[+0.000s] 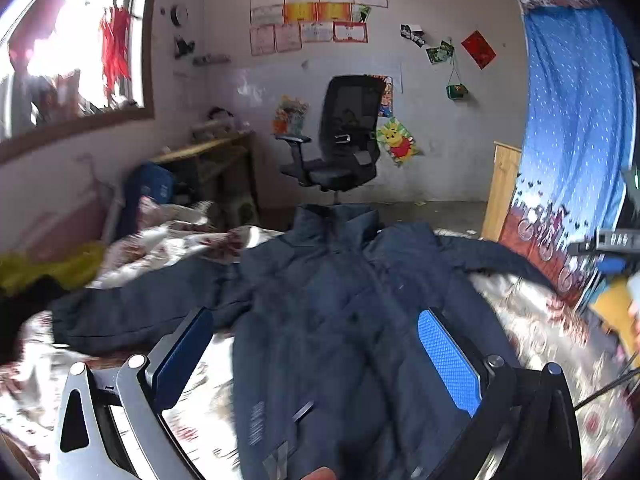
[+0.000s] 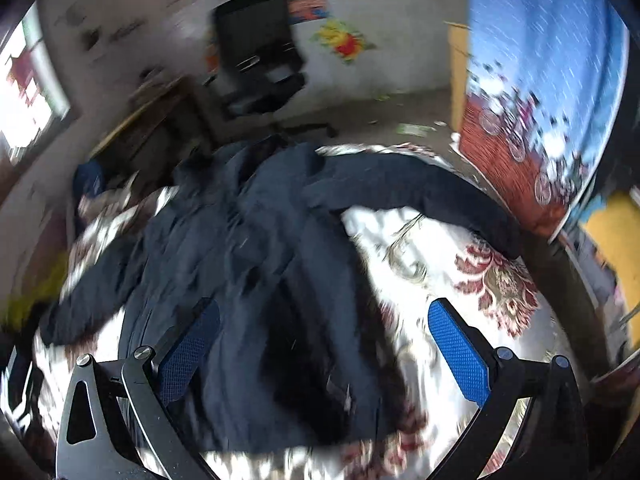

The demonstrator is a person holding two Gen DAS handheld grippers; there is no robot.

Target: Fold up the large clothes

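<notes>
A: Where does the fold stand?

B: Not begun, I'd judge. Your dark padded jacket [image 1: 340, 312] lies flat on the floral bedspread [image 1: 532, 320], collar away from you, both sleeves thrown out sideways.

A: And your tools?

B: Your left gripper [image 1: 316, 356] hangs over the jacket's front, jaws spread, holding nothing. Your right gripper [image 2: 324, 348] is likewise spread and empty, above the hem edge.

A: Next?

B: Probably pinch the right sleeve [image 2: 420, 192] near its cuff and carry it across the chest.

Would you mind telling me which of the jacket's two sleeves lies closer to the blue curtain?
The sleeve stretched toward the blue curtain in the right wrist view; the other sleeve reaches the opposite way, toward the yellow cloth.
</notes>
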